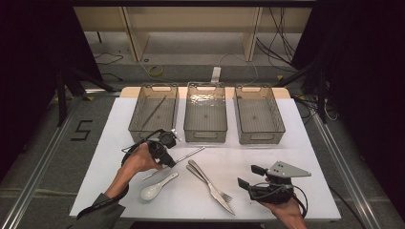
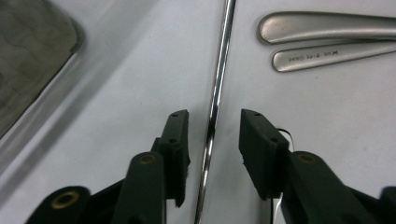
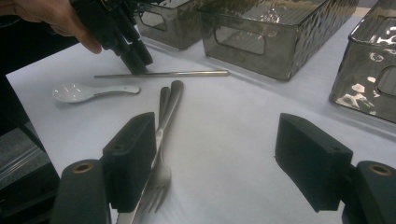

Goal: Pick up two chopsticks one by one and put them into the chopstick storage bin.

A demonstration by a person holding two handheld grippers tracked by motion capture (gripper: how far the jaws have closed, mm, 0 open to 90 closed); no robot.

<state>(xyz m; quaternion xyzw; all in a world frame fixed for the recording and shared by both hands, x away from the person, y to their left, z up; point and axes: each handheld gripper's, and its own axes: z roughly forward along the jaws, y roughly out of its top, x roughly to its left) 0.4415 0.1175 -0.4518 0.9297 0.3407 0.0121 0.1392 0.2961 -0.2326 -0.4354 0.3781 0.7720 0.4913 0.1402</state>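
The left gripper (image 1: 168, 159) points down at a thin, straight steel chopstick (image 1: 184, 156) that lies flat on the white table (image 1: 267, 152), just near of the three bins. In the left gripper view the chopstick (image 2: 214, 112) runs straight up the gap between the two black jaws, and white table shows on either side of it, so the pads stand apart and do not press on the metal (they straddle it without a grip). The right gripper view shows the same gripper (image 3: 135, 63) with its tips down at the chopstick (image 3: 187, 73).

A white ceramic soup spoon (image 1: 156, 187) lies just near of the chopstick, bowl toward the left. To the right of it a steel fork (image 1: 210, 183) and a steel table knife (image 1: 217, 191) lie side by side, handles pointing far-left.

The right gripper (image 1: 248, 177) rests low at the near right of the table, well apart from the cutlery, its jaws spread wide with nothing between them.

Three smoky translucent plastic bins sit in a row at the far side; the left bin (image 1: 143, 125) holds another thin steel chopstick (image 1: 154, 112).
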